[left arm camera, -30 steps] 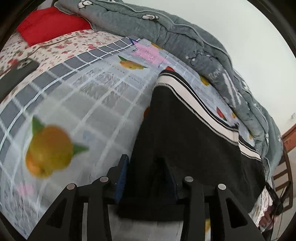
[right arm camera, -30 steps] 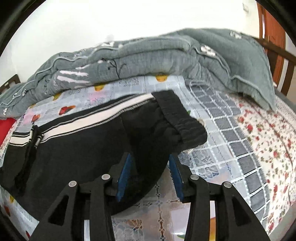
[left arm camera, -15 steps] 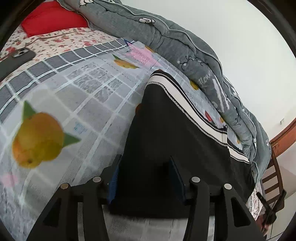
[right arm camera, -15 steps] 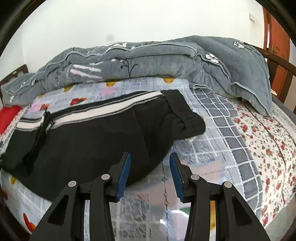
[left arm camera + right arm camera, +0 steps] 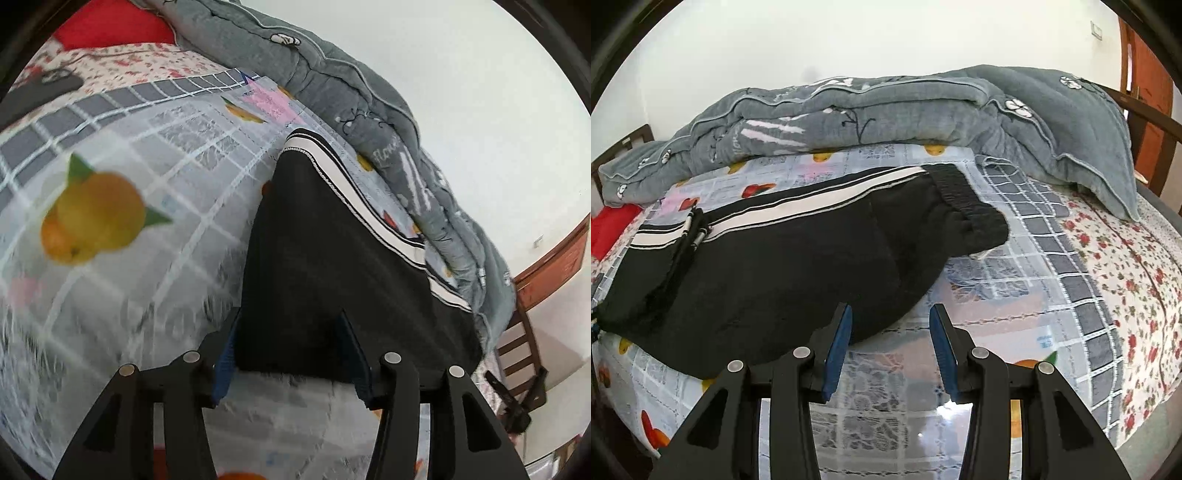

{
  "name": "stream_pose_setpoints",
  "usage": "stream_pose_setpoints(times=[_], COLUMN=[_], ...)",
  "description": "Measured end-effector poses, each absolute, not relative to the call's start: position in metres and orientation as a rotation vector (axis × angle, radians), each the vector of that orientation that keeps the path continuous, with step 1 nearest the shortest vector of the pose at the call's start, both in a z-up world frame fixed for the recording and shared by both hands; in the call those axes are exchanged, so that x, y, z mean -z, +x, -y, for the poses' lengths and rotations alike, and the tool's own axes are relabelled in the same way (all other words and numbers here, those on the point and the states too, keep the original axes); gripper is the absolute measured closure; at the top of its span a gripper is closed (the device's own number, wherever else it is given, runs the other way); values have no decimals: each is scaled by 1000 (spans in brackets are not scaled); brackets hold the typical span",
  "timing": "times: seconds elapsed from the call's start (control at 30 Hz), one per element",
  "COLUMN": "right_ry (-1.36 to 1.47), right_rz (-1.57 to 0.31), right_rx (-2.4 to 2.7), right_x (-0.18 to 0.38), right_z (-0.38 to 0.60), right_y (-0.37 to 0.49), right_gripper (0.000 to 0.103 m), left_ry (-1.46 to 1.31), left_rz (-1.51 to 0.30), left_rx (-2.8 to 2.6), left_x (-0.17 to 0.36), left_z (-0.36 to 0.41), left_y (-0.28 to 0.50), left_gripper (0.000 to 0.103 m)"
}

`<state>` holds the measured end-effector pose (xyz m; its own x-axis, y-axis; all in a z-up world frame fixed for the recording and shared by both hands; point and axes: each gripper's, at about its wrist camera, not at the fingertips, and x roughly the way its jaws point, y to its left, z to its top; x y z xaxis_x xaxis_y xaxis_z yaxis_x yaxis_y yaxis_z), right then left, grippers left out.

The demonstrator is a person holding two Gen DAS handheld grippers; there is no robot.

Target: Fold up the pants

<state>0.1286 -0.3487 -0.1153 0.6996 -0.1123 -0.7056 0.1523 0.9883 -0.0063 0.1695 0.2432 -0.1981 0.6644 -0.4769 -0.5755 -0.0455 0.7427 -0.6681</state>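
Note:
Black pants [image 5: 783,266] with a white side stripe lie folded lengthwise on the bed, waistband [image 5: 964,206] toward the right. In the left wrist view the pants [image 5: 332,266] stretch away from me, their near edge between my fingers. My left gripper [image 5: 291,332] is open with its jaws either side of that edge, not pressing it. My right gripper [image 5: 890,332] is open and empty, just in front of the pants' curved seat edge, with its left pad [image 5: 838,339] over the cloth.
A grey quilt [image 5: 871,110] is heaped along the back of the bed against the white wall. The bedsheet [image 5: 1089,266] has fruit, grid and floral prints. A red pillow [image 5: 110,26] and a dark phone [image 5: 40,92] lie far left. A wooden chair [image 5: 517,343] stands beside the bed.
My right gripper let go of the pants' seat edge and drew back, open. My left gripper opened wider around the pants' edge and tilted a little.

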Motion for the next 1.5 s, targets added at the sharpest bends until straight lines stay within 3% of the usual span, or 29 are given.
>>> stream_pose_setpoints(times=[0.1,0.33,0.77,1.03,1.27,1.37,1.5], right_ry=[51,61,100,97,140,164,115], right_rz=[-784,-780,-799,-787,-786,-779,-734], right_rx=[127,120,127,117,134,131,129], right_x=[117,114,124,120,123,122,114], right_z=[343,345,354,355,375,386,391], right_y=[131,123,114,105,91,87,75], right_gripper=[60,60,60,60,60,60,60], left_ry=[-725,-716,-794,-824,-777,-673,-571], left_rz=[-808,-802,-778,-771,-802,-781,-713], left_rx=[270,252,340,276,135,98,83], left_x=[201,195,201,201,193,173,131], left_z=[-242,-229,-236,-223,-215,-203,-173], left_y=[168,196,163,183,184,183,185], left_gripper=[53,37,37,38,80,88,90])
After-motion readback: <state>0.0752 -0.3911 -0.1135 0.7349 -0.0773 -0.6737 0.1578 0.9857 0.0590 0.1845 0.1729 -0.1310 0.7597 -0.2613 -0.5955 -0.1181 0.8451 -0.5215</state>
